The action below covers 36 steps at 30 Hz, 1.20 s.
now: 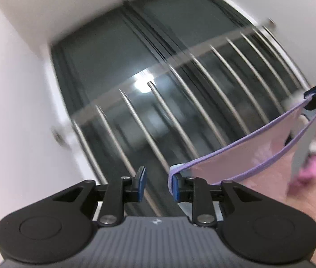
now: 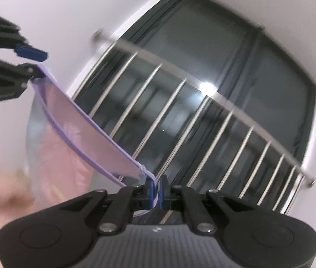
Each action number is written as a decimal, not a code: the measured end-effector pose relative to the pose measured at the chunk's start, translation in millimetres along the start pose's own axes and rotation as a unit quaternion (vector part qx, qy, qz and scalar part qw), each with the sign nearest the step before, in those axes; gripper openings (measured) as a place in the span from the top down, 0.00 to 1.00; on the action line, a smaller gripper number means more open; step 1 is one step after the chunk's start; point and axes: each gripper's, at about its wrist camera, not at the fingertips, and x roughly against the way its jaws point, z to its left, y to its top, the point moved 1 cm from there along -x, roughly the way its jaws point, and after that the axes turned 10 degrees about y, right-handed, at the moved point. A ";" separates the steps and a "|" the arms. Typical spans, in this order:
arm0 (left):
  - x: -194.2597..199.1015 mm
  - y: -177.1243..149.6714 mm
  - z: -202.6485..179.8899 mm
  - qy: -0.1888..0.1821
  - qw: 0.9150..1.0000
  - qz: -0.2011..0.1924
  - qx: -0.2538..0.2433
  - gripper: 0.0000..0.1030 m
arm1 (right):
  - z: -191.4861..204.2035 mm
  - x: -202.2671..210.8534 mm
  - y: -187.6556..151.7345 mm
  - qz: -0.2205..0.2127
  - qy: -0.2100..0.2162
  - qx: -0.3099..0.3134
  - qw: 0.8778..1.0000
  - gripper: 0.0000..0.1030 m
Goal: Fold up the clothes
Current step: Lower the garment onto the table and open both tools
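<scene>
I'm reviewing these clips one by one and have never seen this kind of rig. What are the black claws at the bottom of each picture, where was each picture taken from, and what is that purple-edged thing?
There is no robot here: a person holds a two-finger gripper in each hand, and each carries a wide-angle camera looking along its fingers. One picture comes from the left gripper, the other from the right gripper. Stretched between them is a pink garment with lilac trim. The right gripper is shut on one end. The left is open, with the trim looped over one finger. Both point at a dark window behind a metal railing. No folding surface shows clearly; the lower corners are blurred.
</scene>
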 end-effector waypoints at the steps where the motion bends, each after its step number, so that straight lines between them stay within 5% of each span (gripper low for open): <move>1: 11.3 -26.1 -16.4 -0.021 1.000 0.024 0.003 0.77 | 14.3 3.2 -23.5 0.021 0.013 0.003 1.000 0.98; 7: 118.2 -187.2 -118.2 -0.142 0.977 0.155 -0.018 0.88 | 129.0 30.9 -205.4 0.157 0.099 -0.008 0.983 0.98; 11: 181.4 -235.6 -131.8 -0.171 0.964 0.202 -0.021 0.88 | 178.2 78.3 -278.8 0.192 0.143 -0.026 0.971 0.98; 13: 201.7 -245.5 -121.9 -0.195 0.954 0.227 0.007 0.85 | 186.3 102.2 -290.5 0.196 0.162 -0.041 0.966 0.98; 15: 215.7 -252.4 -110.1 -0.213 0.945 0.246 0.026 0.60 | 184.2 121.6 -286.8 0.189 0.189 -0.058 0.962 0.96; 16: 225.1 -255.6 -102.5 -0.222 0.940 0.255 0.036 0.47 | 183.1 131.3 -285.0 0.185 0.202 -0.066 0.959 0.87; 19: 232.4 -260.5 -65.7 -0.237 0.925 0.280 0.097 0.47 | 179.8 160.4 -279.4 0.173 0.242 -0.091 0.950 0.56; 24: 199.2 -260.0 -30.8 -0.258 0.904 0.290 0.179 0.31 | 172.2 202.9 -269.9 0.150 0.300 -0.132 0.933 0.50; 27: 151.6 -258.9 -58.4 -0.226 0.918 0.292 0.147 0.33 | 159.1 157.5 -274.3 0.145 0.237 -0.145 0.949 0.50; 29: 117.0 -261.3 -87.6 -0.204 0.920 0.315 0.111 0.39 | 159.9 113.9 -285.4 0.170 0.179 -0.156 0.956 0.61; 31: 91.9 -264.8 -112.4 -0.193 0.919 0.332 0.086 0.44 | 159.3 77.8 -293.9 0.185 0.168 -0.184 0.951 0.71; 34: 75.5 -272.7 -130.2 -0.185 0.919 0.343 0.062 0.45 | 158.4 40.6 -299.6 0.192 0.176 -0.228 0.938 0.71; 36: 71.8 -278.9 -132.6 -0.205 0.910 0.350 0.086 0.45 | 161.8 28.7 -301.4 0.197 0.168 -0.227 0.939 0.71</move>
